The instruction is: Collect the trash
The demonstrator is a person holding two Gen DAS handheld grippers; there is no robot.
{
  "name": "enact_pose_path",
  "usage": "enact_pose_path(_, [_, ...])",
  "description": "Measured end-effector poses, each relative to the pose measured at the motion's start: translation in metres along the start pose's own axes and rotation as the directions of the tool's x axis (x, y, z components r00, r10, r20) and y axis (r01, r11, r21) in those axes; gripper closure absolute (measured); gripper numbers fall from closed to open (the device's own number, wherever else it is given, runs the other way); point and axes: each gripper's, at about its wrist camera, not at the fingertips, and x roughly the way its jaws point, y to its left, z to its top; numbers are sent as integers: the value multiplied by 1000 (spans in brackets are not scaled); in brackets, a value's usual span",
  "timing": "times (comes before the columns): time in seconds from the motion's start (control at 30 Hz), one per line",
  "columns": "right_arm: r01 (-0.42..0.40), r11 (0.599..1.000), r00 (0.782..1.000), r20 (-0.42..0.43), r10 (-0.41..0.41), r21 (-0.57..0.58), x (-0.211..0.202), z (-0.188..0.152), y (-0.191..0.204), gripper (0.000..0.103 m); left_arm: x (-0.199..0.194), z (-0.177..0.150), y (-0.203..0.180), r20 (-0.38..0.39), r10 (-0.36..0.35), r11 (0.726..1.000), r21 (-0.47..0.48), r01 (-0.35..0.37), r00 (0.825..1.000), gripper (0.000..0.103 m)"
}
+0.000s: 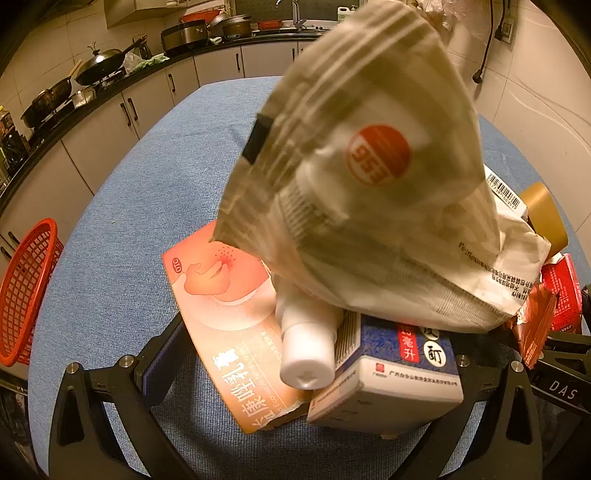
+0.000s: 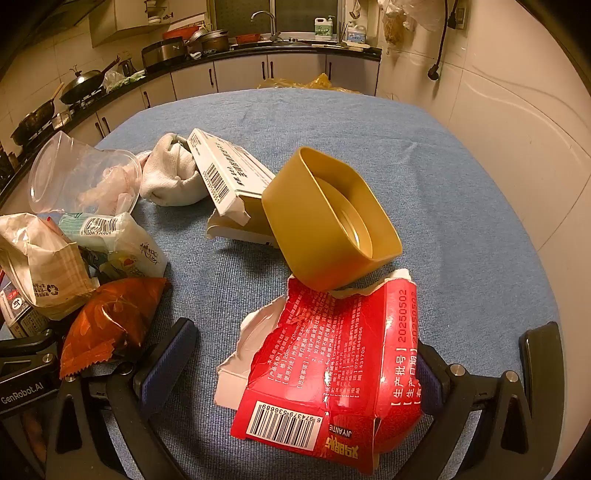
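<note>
On your blue tablecloth (image 2: 443, 155) lies one red basket (image 1: 26, 291) at the far left, then one orange box (image 1: 229, 332), one white tube (image 1: 306, 354) and one torn red carton (image 2: 332, 369). Your left gripper (image 1: 303, 373) is spread around the orange box; your right gripper (image 2: 306, 369) is spread around the red carton.

Blue cloth (image 2: 424, 155) covering tabletop. Black counter (image 2: 229, 51) running along back wall w/ white cabinets (image 2: 236, 75) sitting beneath. Woks (image 1: 99, 64) and pans resting on stove at left; pots (image 2: 214, 40) crowding area beside sink faucet (image 2: 264, 16). Detergent bottle (image 2: 324, 27) standing nr window. Black cable (image 2: 439, 48) hanging down tiled wall at right.
</note>
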Motion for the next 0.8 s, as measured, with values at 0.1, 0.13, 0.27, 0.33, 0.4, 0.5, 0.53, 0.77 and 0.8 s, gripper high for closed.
enact_pose_path(0.1, [-5, 1000, 1000, -2, 5, 4, 0, 0, 0, 0, 0, 0, 0, 0, 1, 1000, 0, -1, 1000, 0])
enact_pose_path(0.13, [-5, 1000, 1000, -2, 5, 4, 0, 0, 0, 0, 0, 0, 0, 0, 1, 1000, 1, -1, 1000, 0])
enact_pose_path(0.27, [-3, 1000, 1000, 0, 3, 3, 0, 0, 0, 0, -4, -3, 1, -2, 0, 1000, 14, 0, 1000, 0])
enact_pose_path(0.33, [-7, 1000, 1000, -6, 7, 1, -1, -1, -1, 0, -10, -9, 4, -2, -4, 999, 33, 4, 1000, 0])
enact_pose_path(0.4, [-19, 1000, 1000, -14, 19, -6, -2, -1, -3, 0, -21, -17, 10, 27, -21, 999, 50, 20, 999, 0])
enact_pose_path(0.5, [-30, 999, 999, -38, 29, -15, -14, -10, -4, 0, -36, -29, 10, 70, -45, 997, 64, 41, 997, 0])
enact_pose_path(0.53, [-25, 1000, 999, -30, 25, -15, -19, -16, -4, 0, -41, -33, 13, 82, -56, 997, 64, 51, 995, 0])
enact_pose_path(0.77, [-28, 998, 998, 55, 31, -64, -64, -45, -4, 0, -92, -69, 37, 265, -81, 994, 86, 60, 961, 0])
enact_pose_path(0.8, [-27, 998, 997, 75, 32, -63, -71, -46, -4, 0, -99, -73, 38, 294, -77, 995, 88, 54, 953, 0])
